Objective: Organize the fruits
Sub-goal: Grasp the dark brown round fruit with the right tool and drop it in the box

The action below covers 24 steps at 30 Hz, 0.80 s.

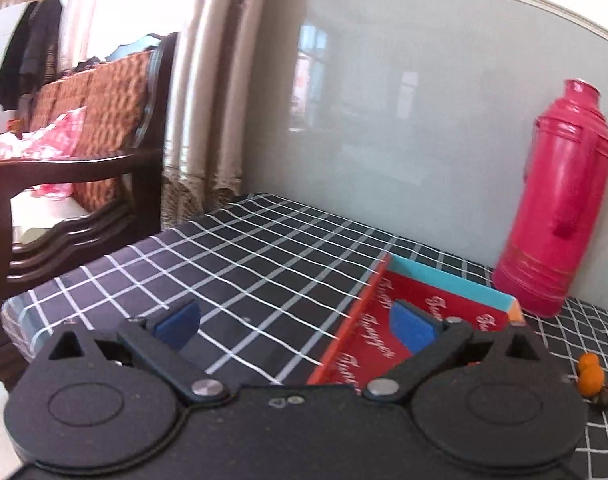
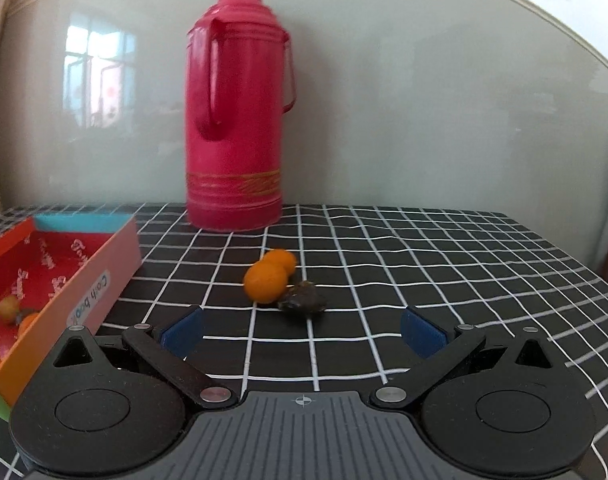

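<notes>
Oranges (image 2: 268, 278) (two, touching) lie on the tabletop (image 2: 423, 264) before the pink thermos (image 2: 236, 120), right of the box (image 2: 104, 276), both grippers' jaws released, grasping nothing.

Bright window glare (left), possibly motion-blurred, fisheye-warped

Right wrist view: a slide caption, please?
Open right gripper facing two small orange fruits before a pink thermos.

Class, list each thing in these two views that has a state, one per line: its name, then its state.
left gripper: open, empty
right gripper: open, empty
box: open-topped, some fruit inside
two oranges: loose on the cloth, touching
dark fruit: on the cloth beside them
flask: upright
</notes>
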Motion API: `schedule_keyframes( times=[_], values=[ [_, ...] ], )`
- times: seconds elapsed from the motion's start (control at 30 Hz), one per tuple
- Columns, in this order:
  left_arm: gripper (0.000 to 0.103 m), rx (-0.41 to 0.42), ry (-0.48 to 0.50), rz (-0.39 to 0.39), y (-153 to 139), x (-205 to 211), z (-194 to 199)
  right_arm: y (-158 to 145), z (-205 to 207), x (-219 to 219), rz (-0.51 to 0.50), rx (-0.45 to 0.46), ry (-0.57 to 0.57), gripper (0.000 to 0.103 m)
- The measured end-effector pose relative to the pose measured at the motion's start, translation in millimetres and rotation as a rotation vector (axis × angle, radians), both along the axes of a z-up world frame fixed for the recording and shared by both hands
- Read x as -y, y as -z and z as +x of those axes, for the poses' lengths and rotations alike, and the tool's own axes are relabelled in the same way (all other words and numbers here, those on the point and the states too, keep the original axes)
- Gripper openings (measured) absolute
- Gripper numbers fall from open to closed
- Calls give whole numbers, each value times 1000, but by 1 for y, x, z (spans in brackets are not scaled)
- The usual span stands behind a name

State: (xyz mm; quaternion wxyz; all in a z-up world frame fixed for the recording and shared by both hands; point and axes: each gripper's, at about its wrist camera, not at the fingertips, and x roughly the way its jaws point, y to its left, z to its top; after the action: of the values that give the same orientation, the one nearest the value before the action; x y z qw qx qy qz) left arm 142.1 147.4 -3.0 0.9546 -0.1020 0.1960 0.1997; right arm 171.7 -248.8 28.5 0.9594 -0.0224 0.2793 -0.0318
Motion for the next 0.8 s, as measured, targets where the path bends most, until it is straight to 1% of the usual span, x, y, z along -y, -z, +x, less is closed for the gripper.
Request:
schedule_keyframes(
  times=[0.2, 0.23, 0.27, 0.3, 0.33, 0.43, 0.5, 0.63, 0.7, 0.73, 0.8],
  values=[
    [97, 7, -68, -32, 0, -23, -5, 10, 26, 0, -21, -61, -33, 102],
    [97, 8, -76, -37, 0, -26, -6, 12, 30, 1, -22, -70, -37, 94],
    [97, 8, -83, -42, 0, -29, -6, 14, 35, 2, -21, -88, -47, 77],
    [97, 8, -87, -46, 0, -31, -7, 17, 41, 2, -18, -115, -58, 71],
    [97, 7, -92, -48, 0, -33, -8, 21, 48, 3, -18, -140, -65, 69],
    [97, 7, -101, -54, 1, -38, -10, 30, 61, 8, -23, -179, -70, 69],
    [97, 5, -105, -54, 1, -40, -11, 32, 67, 12, -11, -187, -70, 69],
    [97, 5, -107, -65, 2, -42, -10, 33, 76, 18, -25, -181, -64, 69],
    [97, 5, -107, -65, 2, -42, -10, 35, 82, 21, -22, -188, -67, 61],
    [97, 3, -107, -63, 2, -42, -9, 35, 83, 23, -9, -188, -71, 55],
    [97, 3, -106, -62, 2, -42, -9, 35, 87, 27, 11, -191, -70, 50]
  ],
)
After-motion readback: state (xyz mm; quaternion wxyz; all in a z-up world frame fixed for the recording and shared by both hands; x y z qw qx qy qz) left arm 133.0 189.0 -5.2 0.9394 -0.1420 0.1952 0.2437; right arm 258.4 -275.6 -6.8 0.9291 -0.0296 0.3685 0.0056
